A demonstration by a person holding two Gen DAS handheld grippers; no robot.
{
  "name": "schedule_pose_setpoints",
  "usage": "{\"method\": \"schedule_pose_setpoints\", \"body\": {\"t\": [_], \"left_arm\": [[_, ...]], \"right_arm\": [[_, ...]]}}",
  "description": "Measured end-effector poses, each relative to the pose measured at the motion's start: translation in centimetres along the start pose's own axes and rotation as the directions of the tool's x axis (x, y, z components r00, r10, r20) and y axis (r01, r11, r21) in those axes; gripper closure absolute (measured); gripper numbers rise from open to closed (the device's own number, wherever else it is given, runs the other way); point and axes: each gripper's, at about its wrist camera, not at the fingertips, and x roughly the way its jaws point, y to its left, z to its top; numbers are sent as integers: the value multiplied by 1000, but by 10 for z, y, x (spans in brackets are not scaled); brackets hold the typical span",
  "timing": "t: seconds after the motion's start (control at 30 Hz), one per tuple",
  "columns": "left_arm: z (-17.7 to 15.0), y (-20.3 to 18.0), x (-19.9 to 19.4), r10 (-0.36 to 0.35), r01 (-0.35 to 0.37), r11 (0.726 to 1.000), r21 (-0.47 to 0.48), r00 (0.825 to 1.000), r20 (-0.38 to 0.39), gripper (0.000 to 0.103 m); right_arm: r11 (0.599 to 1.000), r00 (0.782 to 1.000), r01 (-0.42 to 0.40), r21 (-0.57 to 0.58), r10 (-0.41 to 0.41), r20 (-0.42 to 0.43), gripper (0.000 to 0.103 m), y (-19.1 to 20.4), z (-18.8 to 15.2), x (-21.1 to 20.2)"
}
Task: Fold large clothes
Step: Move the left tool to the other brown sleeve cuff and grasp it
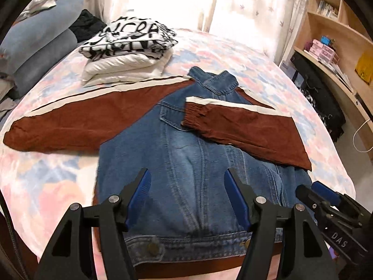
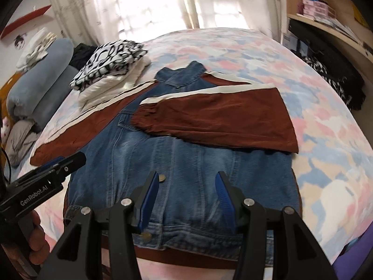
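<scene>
A denim jacket (image 1: pixel 186 163) with rust-brown sleeves lies flat on the bed, collar far, hem near me; it also shows in the right wrist view (image 2: pixel 186 163). Its right sleeve (image 1: pixel 244 130) is folded across the chest, and shows in the right wrist view (image 2: pixel 216 119). Its left sleeve (image 1: pixel 70 126) lies stretched out to the left. My left gripper (image 1: pixel 187 177) is open and empty above the hem. My right gripper (image 2: pixel 187 179) is open and empty above the hem too; it shows at the right edge of the left wrist view (image 1: pixel 312 191).
A stack of folded clothes (image 1: pixel 130 51) sits at the far left of the bed (image 1: pixel 46 186). Blue pillows (image 1: pixel 37 46) lie left. A wooden shelf with a desk (image 1: pixel 331 53) stands at the right. Curtains (image 2: pixel 163 4) hang behind.
</scene>
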Motion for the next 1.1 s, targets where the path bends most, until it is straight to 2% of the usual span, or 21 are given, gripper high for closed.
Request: {"method": "schedule_pose_setpoints", "body": {"t": [0.4, 0.67, 0.83, 1.0, 1.1], "left_arm": [[-1, 75, -17, 30, -25, 993, -117, 999, 44, 37], [5, 150, -15, 78, -64, 972, -225, 996, 53, 37], [9, 205, -7, 105, -84, 947, -311, 993, 53, 37], [10, 267, 9, 97, -73, 901, -427, 995, 33, 37], [7, 307, 22, 93, -69, 865, -497, 995, 24, 37]], "right_arm": [[989, 999, -19, -145, 23, 26, 52, 84, 8, 7], [971, 996, -58, -234, 71, 48, 52, 149, 28, 28], [959, 994, -84, -272, 101, 48, 52, 189, 42, 50], [949, 990, -118, -291, 135, 39, 53, 225, 55, 76], [942, 989, -134, -306, 149, 25, 53, 247, 62, 95]]}}
